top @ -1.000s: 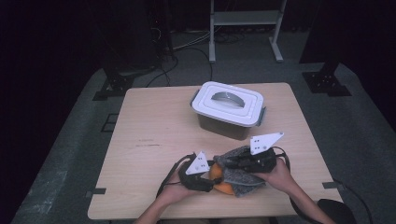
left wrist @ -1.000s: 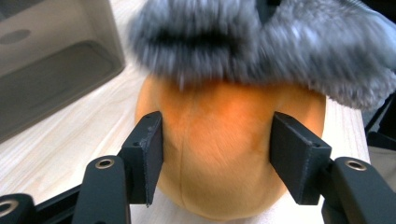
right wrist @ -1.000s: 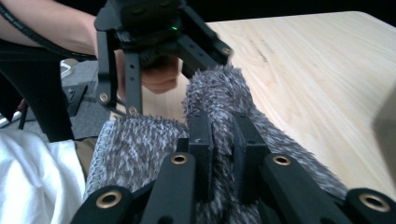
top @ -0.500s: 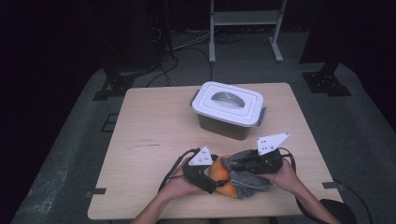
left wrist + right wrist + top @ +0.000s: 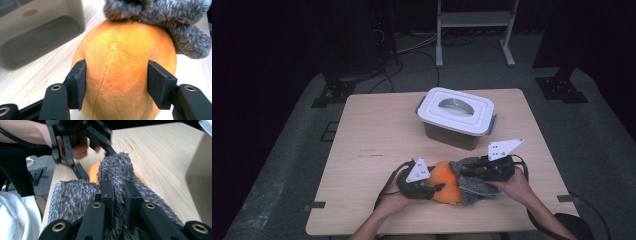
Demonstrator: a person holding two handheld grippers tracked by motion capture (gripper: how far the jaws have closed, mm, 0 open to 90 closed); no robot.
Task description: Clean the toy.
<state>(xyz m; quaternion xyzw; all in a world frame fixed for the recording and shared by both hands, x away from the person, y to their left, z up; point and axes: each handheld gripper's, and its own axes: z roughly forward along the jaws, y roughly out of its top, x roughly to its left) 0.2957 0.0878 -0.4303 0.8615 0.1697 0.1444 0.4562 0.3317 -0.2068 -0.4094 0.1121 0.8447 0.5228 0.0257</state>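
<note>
The orange plush toy (image 5: 120,75) has short, matt, velvety cloth with a stitched seam, its grey part (image 5: 117,170) is shaggy, rough fur-like fabric, the table (image 5: 377,135) is pale matt wood grain, and the lidded container (image 5: 457,117) is smooth plastic with a slight sheen.

the lidded storage box (image 5: 458,117) stands just beyond the plush toy (image 5: 447,181), blocking the way forward. bare table (image 5: 377,135) lies open to its left.
</note>
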